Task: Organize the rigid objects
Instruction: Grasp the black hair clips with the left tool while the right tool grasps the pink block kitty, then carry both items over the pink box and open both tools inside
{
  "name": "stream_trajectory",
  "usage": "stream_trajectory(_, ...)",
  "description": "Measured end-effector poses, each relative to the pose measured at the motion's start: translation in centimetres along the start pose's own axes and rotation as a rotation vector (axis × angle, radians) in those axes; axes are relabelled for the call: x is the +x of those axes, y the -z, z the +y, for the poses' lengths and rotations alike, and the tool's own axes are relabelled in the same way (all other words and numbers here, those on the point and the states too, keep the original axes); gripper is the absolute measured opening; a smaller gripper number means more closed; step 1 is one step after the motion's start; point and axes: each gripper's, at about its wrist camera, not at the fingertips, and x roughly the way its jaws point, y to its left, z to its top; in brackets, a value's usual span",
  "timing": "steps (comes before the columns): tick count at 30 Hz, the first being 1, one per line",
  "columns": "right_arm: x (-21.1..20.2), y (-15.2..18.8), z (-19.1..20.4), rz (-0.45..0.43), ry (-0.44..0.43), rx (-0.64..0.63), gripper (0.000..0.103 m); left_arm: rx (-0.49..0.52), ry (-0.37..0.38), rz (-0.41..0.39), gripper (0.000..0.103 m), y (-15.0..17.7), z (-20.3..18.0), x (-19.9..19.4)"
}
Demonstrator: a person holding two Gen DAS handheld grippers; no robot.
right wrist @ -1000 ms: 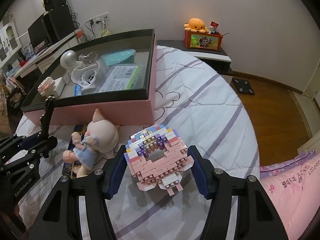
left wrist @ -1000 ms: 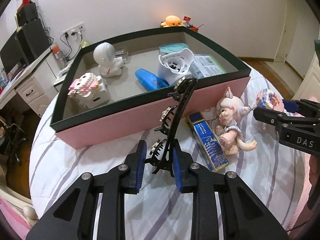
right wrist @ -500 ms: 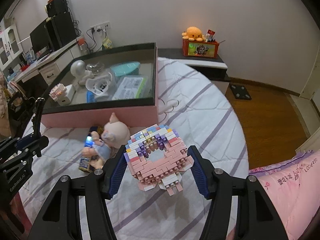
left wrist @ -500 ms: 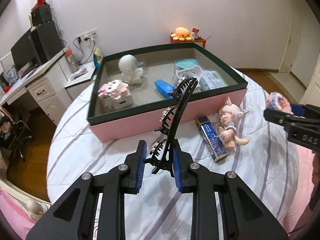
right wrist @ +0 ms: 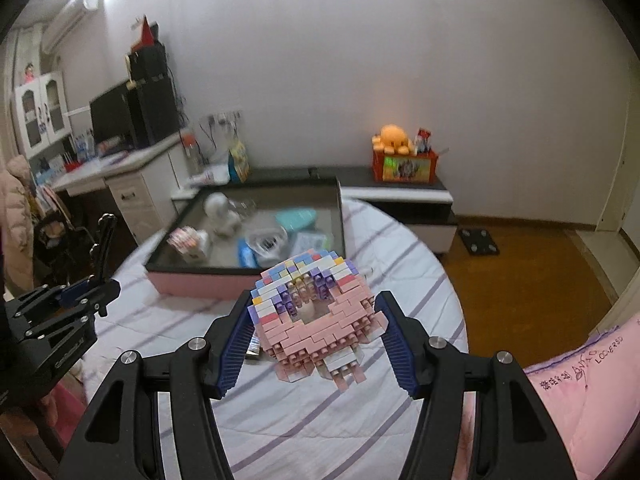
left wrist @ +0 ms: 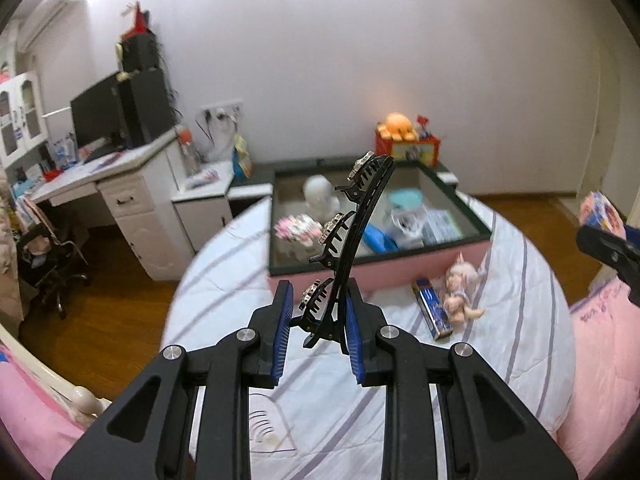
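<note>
1. The pink quilt (right wrist: 580, 376) at the lower right of the right wrist view carries dark embroidered lettering; one word reads roughly "LOCVERSD", and the script beside it cannot be made out.
2. The left gripper (right wrist: 90, 292) has pale printing along its black body in the right wrist view, too small and blurred to read.
3. The blue box (left wrist: 434, 312) on the bed has print that cannot be read.

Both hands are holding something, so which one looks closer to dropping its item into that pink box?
Probably the left gripper: its black hair clip lines up with the pink box. The right gripper holds its block donut further back.
</note>
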Motion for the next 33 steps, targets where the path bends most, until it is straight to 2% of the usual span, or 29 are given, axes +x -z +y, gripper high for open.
stream_trajectory(9,-6.8,-0.3,2.3,-0.160,-0.023,-0.031,0.062,-0.054,-0.103,-0.152,0.025,-1.1,2.1,-6.9)
stream_trajectory(17,-10.5,-0.2,3.3,-0.256,-0.035,-0.053,0.062,-0.070,-0.123,-0.243,0.025,-1.4,2.5,-11.1)
stream_trajectory(24,-11.4,0.0,3.2,-0.273,-0.032,-0.040,0.062,-0.062,-0.128,-0.303,0.025,-2.0,1.8,-13.5)
stream_trajectory(33,-11.7,0.2,3.3,-0.278,-0.033,-0.048,0.062,-0.061,-0.120,-0.313,0.025,-1.9,1.2,-13.8)
